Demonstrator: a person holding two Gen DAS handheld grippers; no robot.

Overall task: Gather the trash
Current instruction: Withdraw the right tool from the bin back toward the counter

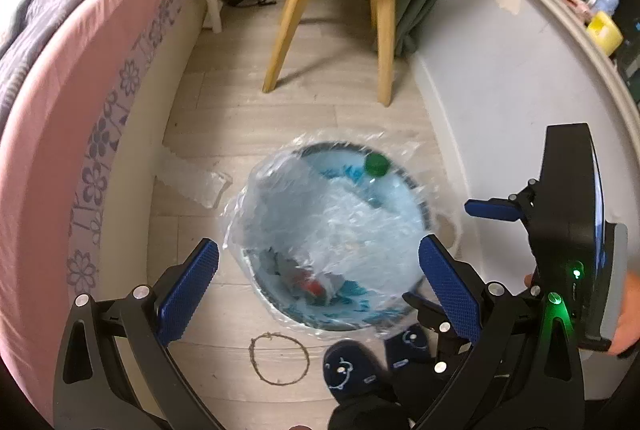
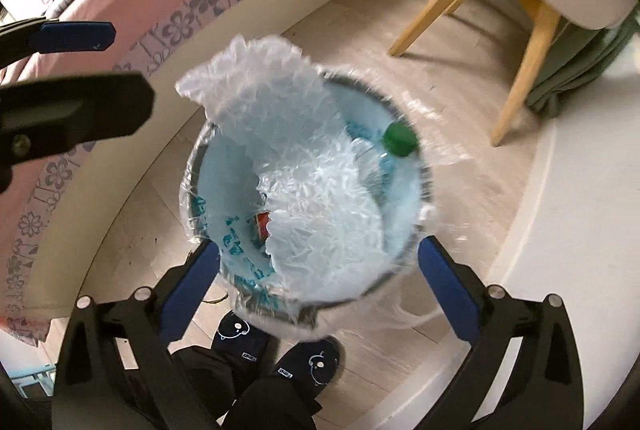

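- While both grippers point steeply down at the floor (image 1: 224,126), the bin (image 1: 416,190) stands below them on the pale planks, between the bed (image 1: 60,118) and a white wall (image 1: 500,78)
- The left gripper (image 1: 318,280) is released: its blue pads stand wide apart on either side of the bin's near rim, with nothing between them
- The right gripper (image 2: 318,280) is likewise released, jaws spread wide and empty, above the bin's near rim; in the left view it shows at the right edge with a green light, held by a hand (image 1: 628,314)
- A clear bag (image 1: 332,222) lines the bin and laps over the rim; in the right view a crumpled flap of it stands up above the far-left rim
- A clear bottle (image 2: 384,158) with a green cap (image 2: 398,138) leans inside against the far-right wall, cap at the rim
- A scrap with red (image 2: 263,224) on it lies low in the bin, partly under the crumpled plastic; what it is cannot be told
- A loose piece of clear plastic (image 1: 192,178) lies on the floor between bin and bed, just beside the bin
- A thin brown ring (image 1: 279,360) lies flat on the floor near the bin's near side
- Two dark slippers (image 2: 276,354) with pale printed faces stand on the floor at the bin's near side, dark trouser legs above them
- A chair (image 1: 348,6) with wooden legs and a pale seat stands beyond the bin, well apart from it
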